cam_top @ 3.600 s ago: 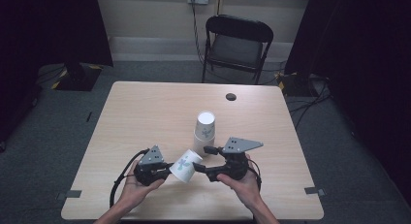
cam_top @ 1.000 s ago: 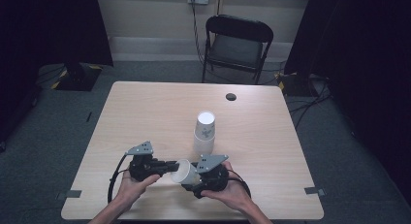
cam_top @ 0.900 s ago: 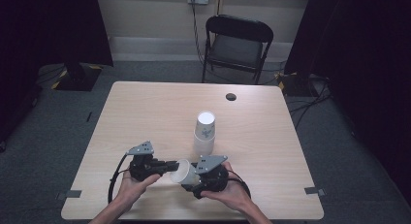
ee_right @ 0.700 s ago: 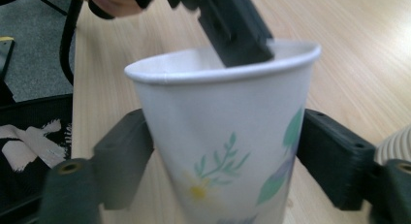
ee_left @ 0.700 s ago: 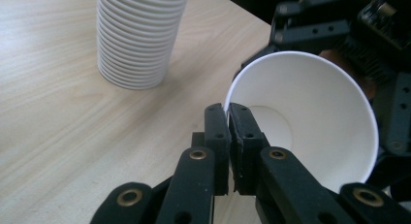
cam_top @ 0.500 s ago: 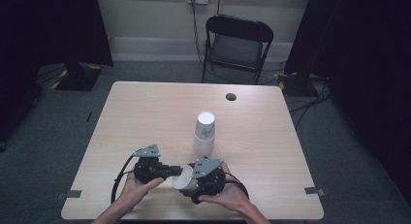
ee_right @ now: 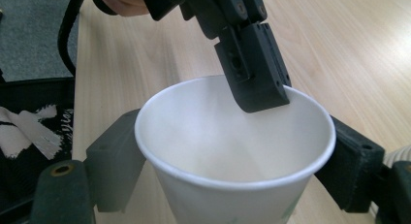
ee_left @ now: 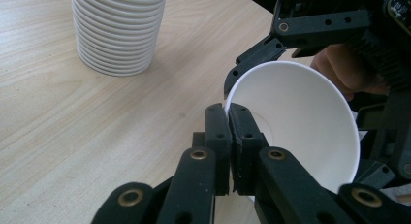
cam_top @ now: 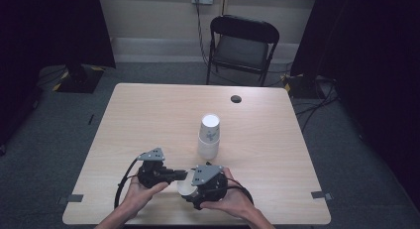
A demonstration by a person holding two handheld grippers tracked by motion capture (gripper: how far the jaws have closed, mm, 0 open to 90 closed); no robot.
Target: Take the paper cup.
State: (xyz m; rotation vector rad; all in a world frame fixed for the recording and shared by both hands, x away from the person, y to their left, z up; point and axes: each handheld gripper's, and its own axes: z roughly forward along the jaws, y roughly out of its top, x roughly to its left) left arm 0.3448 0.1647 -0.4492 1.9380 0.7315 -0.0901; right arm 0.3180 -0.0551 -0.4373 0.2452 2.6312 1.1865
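Nearest, at the front edge of the pale wooden table [cam_top: 148,120], the right gripper [ee_right: 232,170] has its two black jaws pressed against opposite sides of a single white paper cup [ee_right: 237,151], cradling it mouth-up; the left gripper [ee_left: 229,118] reaches in with its jaws pinched together on that cup's rim, one jaw inside the mouth and one outside. Just beyond both hands, near the table's middle, a tall stack of nested white paper cups [cam_top: 209,136] stands upside down; farther back a small dark round disc [cam_top: 236,98] lies near the far edge; behind the table stands a black folding chair [cam_top: 241,45].
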